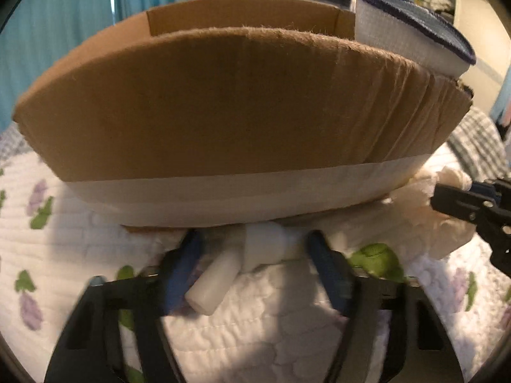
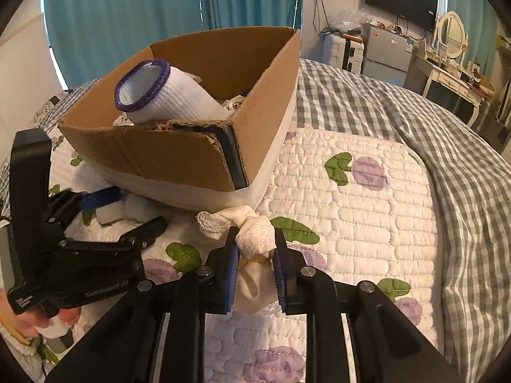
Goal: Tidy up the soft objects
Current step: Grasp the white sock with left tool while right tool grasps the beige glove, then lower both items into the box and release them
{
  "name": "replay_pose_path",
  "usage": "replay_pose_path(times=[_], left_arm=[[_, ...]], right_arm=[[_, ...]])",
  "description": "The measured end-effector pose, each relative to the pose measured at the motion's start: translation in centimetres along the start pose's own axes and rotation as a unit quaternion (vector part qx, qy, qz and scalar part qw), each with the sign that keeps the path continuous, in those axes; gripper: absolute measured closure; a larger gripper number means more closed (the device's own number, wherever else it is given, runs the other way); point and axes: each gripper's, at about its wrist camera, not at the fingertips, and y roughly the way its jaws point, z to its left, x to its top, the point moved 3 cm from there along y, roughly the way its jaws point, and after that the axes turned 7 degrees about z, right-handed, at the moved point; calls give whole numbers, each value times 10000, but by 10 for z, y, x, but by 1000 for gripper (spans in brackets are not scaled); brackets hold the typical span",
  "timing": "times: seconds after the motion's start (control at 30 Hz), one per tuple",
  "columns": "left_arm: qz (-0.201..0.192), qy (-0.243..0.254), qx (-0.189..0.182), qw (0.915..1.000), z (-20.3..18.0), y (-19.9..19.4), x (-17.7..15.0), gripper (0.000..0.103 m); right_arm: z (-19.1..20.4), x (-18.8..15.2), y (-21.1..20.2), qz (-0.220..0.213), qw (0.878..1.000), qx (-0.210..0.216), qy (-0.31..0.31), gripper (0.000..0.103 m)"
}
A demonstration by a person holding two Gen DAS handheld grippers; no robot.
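Observation:
A cardboard box [image 1: 223, 102] with a taped base sits on the quilt; it also shows in the right wrist view [image 2: 179, 159]. A white sock with a blue cuff [image 2: 166, 95] leans over its rim, also seen in the left wrist view [image 1: 408, 35]. My left gripper [image 1: 255, 249] is open, its jaws around a small white rolled soft object [image 1: 242, 258] at the box's foot. My right gripper [image 2: 255, 249] is shut on a cream lace-trimmed cloth bundle [image 2: 255, 236] on the quilt by the box corner. The right gripper shows at the left view's right edge [image 1: 472, 204].
A white quilt with purple flowers [image 2: 351, 191] covers a grey checked bedspread [image 2: 415, 121]. Teal curtains [image 2: 127, 16] hang behind. A fridge [image 2: 386, 51], a TV and a dressing table [image 2: 447, 73] stand at the far right.

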Motion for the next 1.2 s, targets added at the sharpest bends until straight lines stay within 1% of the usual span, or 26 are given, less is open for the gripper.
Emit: replay_pose_path(times=[0.03, 0.07, 0.1, 0.13, 0.27, 0.3, 0.43, 0.5, 0.53, 0.63, 0.77, 0.83, 0.9, 0.97, 1.07, 1.2], left_arm=[[-1, 14, -111, 9999, 0, -2, -1, 57], [-6, 57, -102, 9999, -2, -5, -4, 60], [0, 128, -108, 9999, -4, -8, -7, 67], [7, 177, -142, 9997, -5, -11, -10, 68], [-57, 361, 65, 9993, -12, -37, -30, 68], [-65, 368, 62, 9993, -12, -45, -33, 68], [-194, 311, 2, 9993, -4, -81, -35, 68], [-334, 370, 61, 9987, -6, -107, -37, 68], [-400, 389, 86, 9984, -11, -114, -33, 68], [-668, 400, 89, 9969, -13, -155, -26, 68], [-1103, 467, 141, 9927, -21, -205, -15, 68], [-1317, 443, 107, 9902, -24, -230, -7, 68], [-1500, 344, 8, 9881, -21, -247, 4, 68], [-1619, 269, -113, 9864, -19, -260, 14, 68], [-1770, 181, -143, 9839, -14, -273, 33, 68], [-1893, 156, -134, 9817, -8, -275, 62, 68]], right_arm=[[0, -1, -2, -19, 10000, 23, 16, 83], [0, -2, -4, -45, 10000, 30, 24, 83], [-1, -3, -6, -72, 10000, 30, 33, 83], [-1, -5, -8, -92, 9999, 27, 43, 83], [3, -14, -25, -166, 9997, 79, 133, 83], [4, -16, -31, -194, 9997, 83, 137, 83], [13, -23, -68, -361, 9993, 51, 53, 83], [19, -24, -92, -477, 9989, 28, -4, 83], [23, -24, -105, -551, 9985, 1, -47, 83], [31, -23, -147, -820, 9965, -34, -144, 83], [40, -17, -194, -1147, 9931, -48, -235, 83], [45, -11, -215, -1312, 9910, -44, -279, 83], [49, -3, -234, -1489, 9883, -38, -320, 83], [53, 9, -253, -1631, 9860, 18, -354, 83], [56, 28, -271, -1810, 9826, 44, -407, 83], [56, 58, -279, -1959, 9796, 76, -439, 83]])
